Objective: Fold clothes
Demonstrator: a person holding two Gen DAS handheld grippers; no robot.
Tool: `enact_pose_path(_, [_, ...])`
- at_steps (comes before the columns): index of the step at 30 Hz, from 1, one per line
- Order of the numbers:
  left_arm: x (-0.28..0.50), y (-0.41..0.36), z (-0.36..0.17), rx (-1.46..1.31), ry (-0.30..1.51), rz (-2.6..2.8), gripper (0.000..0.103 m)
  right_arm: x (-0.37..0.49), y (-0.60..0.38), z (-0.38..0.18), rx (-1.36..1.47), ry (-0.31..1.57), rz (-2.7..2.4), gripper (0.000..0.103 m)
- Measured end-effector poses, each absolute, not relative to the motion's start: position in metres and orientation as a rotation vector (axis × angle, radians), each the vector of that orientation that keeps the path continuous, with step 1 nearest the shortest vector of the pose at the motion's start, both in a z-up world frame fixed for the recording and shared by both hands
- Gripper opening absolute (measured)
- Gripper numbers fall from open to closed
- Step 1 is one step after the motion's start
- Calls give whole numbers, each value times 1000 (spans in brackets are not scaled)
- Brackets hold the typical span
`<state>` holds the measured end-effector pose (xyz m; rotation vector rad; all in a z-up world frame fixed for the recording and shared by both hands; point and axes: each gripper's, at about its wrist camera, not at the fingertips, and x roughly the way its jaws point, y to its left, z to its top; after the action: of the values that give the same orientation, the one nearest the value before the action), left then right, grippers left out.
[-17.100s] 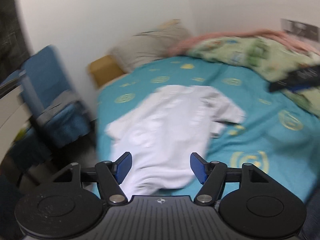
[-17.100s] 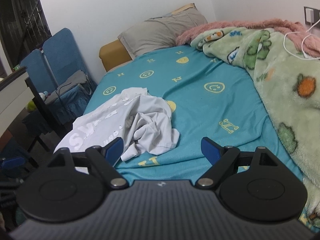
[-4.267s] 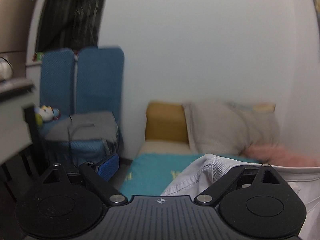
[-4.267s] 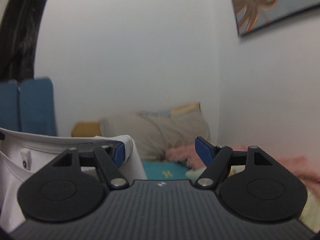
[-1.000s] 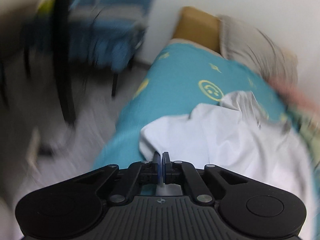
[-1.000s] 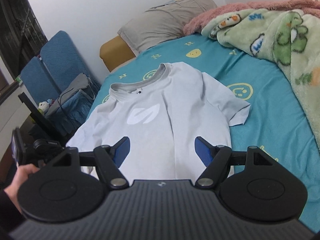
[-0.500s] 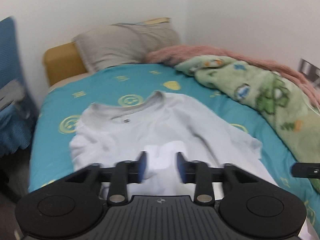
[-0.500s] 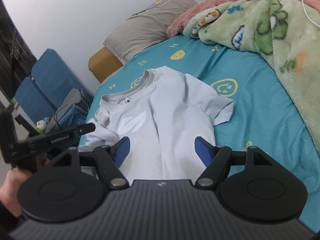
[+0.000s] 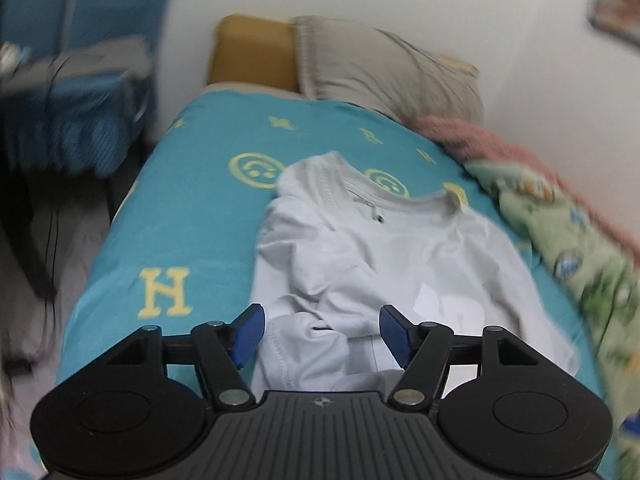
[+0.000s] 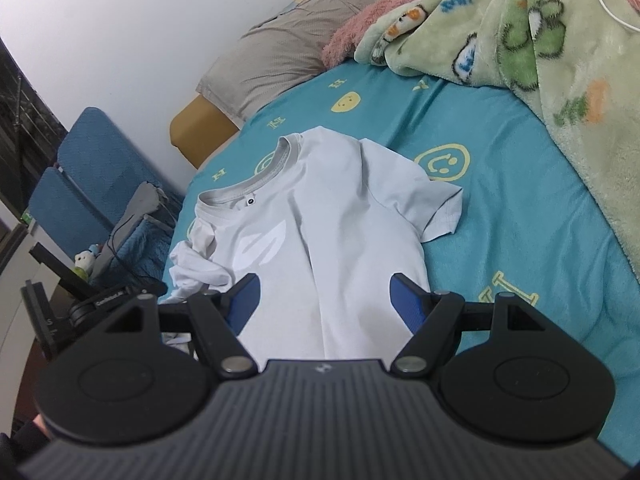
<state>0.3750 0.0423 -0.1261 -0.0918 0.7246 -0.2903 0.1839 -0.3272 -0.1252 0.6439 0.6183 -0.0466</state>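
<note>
A white T-shirt [image 10: 332,216] lies front up on the teal bed sheet [image 10: 500,216], collar toward the pillows. Its right sleeve is spread flat; its left sleeve is bunched and folded inward [image 9: 320,280]. My left gripper [image 9: 320,330] hovers over that crumpled left side near the hem, its jaws opening, nothing pinched between the blue pads. My right gripper [image 10: 324,306] stands open above the shirt's lower half, holding nothing. The left gripper's black body [image 10: 116,296] shows at the left edge of the right wrist view.
A grey pillow [image 9: 384,68] and a yellow cushion [image 9: 252,52] lie at the head of the bed. A green cartoon blanket [image 10: 540,48] over a pink one covers the right side. A blue chair [image 10: 76,184] with grey clothes stands left of the bed.
The left gripper went from shut to open and swung left over the shirt's crumpled left sleeve. The left sleeve now lies bunched inward. The right gripper has rolled slightly and stays open.
</note>
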Motion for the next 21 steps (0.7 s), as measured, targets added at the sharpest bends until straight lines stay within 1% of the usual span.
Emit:
enact_pose_path(2, [380, 27, -132, 16, 727, -277, 65, 185, -327, -127, 647, 624, -48, 74])
enact_pose_path(5, [390, 21, -138, -10, 751, -284, 64, 187, -327, -129, 643, 629, -48, 74])
enact_pose_path(7, [396, 22, -140, -60, 754, -298, 57, 188, -326, -131, 635, 634, -48, 74])
enact_pose_path(8, [400, 23, -141, -77, 761, -301, 39, 189, -325, -133, 632, 637, -48, 74])
enact_pose_path(9, [404, 24, -143, -90, 775, -299, 18, 189, -324, -134, 629, 641, -48, 74])
enact_pose_path(10, [407, 24, -144, -103, 789, -297, 10, 190, -324, -136, 625, 646, -48, 74])
enact_pose_path(12, [412, 34, -139, -151, 788, -297, 6, 191, -322, -138, 619, 656, -50, 74])
enact_pose_path(17, [428, 90, -98, -212, 750, -219, 5, 194, -315, -141, 580, 676, -65, 74])
enact_pose_path(21, [460, 144, -58, -142, 759, -61, 5, 197, -309, -143, 540, 688, -73, 74])
